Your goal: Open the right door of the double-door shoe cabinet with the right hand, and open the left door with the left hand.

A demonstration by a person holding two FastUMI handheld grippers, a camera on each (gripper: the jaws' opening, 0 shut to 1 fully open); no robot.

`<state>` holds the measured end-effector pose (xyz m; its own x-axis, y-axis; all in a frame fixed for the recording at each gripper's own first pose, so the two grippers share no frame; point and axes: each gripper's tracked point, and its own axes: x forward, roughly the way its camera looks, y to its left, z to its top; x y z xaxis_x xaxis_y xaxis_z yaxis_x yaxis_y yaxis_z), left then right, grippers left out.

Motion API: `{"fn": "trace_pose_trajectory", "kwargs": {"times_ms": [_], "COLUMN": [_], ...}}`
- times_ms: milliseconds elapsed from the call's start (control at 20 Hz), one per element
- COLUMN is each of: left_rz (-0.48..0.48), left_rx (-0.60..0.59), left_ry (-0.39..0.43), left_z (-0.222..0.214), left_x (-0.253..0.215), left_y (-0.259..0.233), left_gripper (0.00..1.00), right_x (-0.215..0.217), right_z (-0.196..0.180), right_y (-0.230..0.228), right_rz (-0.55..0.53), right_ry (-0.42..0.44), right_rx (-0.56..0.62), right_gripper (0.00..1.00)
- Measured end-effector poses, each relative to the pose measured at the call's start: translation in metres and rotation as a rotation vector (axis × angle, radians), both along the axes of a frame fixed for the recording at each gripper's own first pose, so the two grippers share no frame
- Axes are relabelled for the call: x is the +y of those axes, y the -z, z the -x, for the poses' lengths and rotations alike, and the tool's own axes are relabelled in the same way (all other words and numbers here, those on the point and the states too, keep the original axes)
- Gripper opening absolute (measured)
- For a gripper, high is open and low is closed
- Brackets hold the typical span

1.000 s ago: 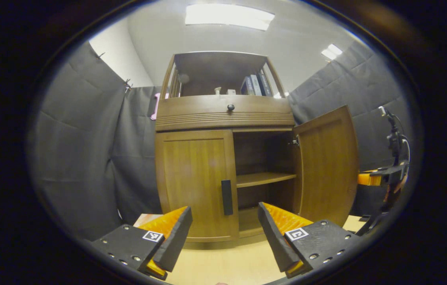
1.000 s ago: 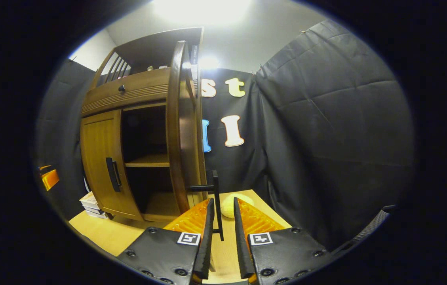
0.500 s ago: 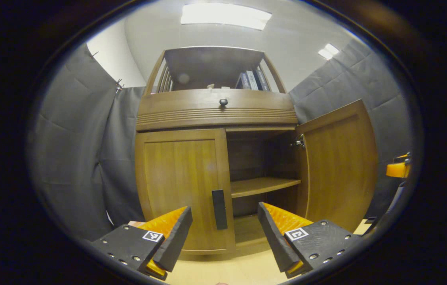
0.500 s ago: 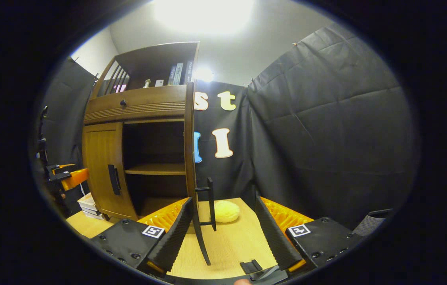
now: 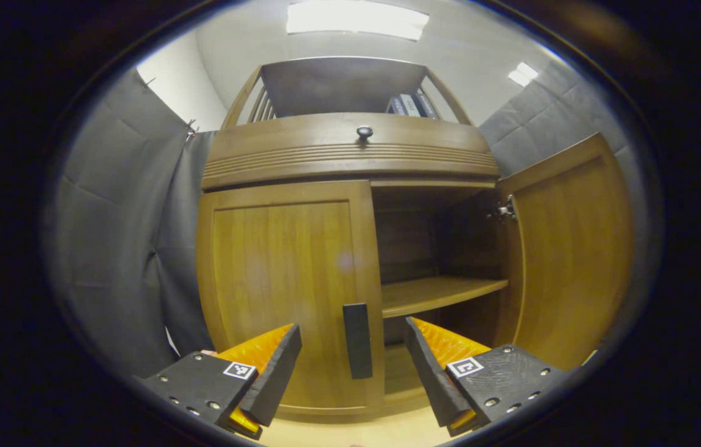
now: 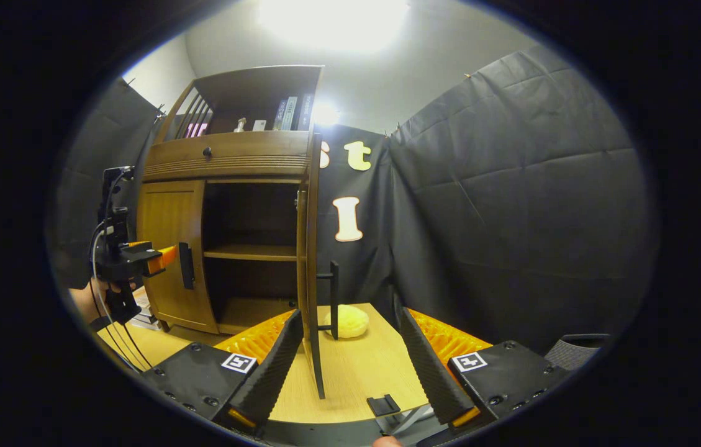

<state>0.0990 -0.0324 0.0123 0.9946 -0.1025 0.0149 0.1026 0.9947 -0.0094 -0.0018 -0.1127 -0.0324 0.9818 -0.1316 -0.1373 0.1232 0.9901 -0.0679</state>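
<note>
One door remains: the left door [image 5: 288, 292] is shut, its handle [image 5: 357, 340] between the left gripper [image 5: 353, 363]'s wide-spread, empty fingers. Closing off-centre could let them slip off it. The right gripper [image 6: 347, 363], also wide and empty, straddles the open right door [image 6: 310, 261].

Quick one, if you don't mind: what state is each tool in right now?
Left tool: open, holding nothing, at the left door's handle.
Right tool: open, holding nothing, by the open right door.
</note>
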Motion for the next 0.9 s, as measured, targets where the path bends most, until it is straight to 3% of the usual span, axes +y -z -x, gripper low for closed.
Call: {"fn": "trace_pose_trajectory", "kwargs": {"times_ms": [50,400,650,700,800,900], "left_rz": [0.005,0.028,-0.016,-0.024,-0.017,-0.023], "left_rx": [0.006,0.054,0.106,0.102,0.104,0.100], "left_ry": [-0.011,-0.036,0.001,0.001,0.002,0.002], "left_z": [-0.004,-0.018,-0.019,-0.022,-0.023,-0.026], "left_x": [0.001,0.001,-0.002,-0.003,-0.006,-0.007], "left_y": [0.002,0.014,0.029,0.030,0.030,0.030], "left_gripper": [0.98,0.98,0.84,0.81,0.71,0.61], "right_x": [-0.001,-0.008,-0.007,-0.007,-0.006,-0.006], "right_z": [0.003,0.017,0.022,0.022,0.024,0.025], "right_y": [0.001,0.005,0.009,0.009,0.010,0.010], "right_rz": [-0.007,-0.010,-0.018,-0.018,-0.017,-0.014], "right_ry": [0.007,0.042,0.044,0.042,0.038,0.036], "right_rx": [0.005,0.022,0.041,0.041,0.041,0.042], "right_gripper": [0.98,0.94,0.94,0.99,0.94,0.98]}}
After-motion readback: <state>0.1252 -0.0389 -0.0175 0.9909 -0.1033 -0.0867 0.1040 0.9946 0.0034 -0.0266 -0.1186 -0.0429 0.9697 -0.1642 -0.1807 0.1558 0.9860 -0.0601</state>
